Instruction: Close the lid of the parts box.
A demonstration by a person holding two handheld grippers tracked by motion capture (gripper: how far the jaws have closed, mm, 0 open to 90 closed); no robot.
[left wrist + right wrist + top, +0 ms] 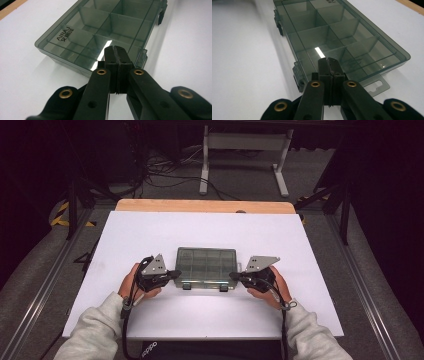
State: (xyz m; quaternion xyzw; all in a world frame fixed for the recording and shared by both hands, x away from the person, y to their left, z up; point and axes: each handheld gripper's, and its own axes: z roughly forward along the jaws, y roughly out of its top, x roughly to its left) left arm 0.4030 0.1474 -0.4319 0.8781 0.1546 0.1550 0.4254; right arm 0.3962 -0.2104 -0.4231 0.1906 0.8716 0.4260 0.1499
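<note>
White table sheet (150, 235) with smoky compartment box (206, 261) lying flat mid-table, lid closed, left gripper (174, 273) and right gripper (233, 276) at its near corners, both clenched on nothing.

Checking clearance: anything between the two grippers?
Yes, in the high view the smoky compartment box sits between the left gripper and the right gripper, lid closed.

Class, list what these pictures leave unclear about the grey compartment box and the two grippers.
- Compartment box: contents too small in the high view; dark lid and glare obscure them in both gripper views.
- Left gripper: own jaws hide any contact with the box.
- Right gripper: likewise.
- Latches: whether fastened is too small to tell.
</note>
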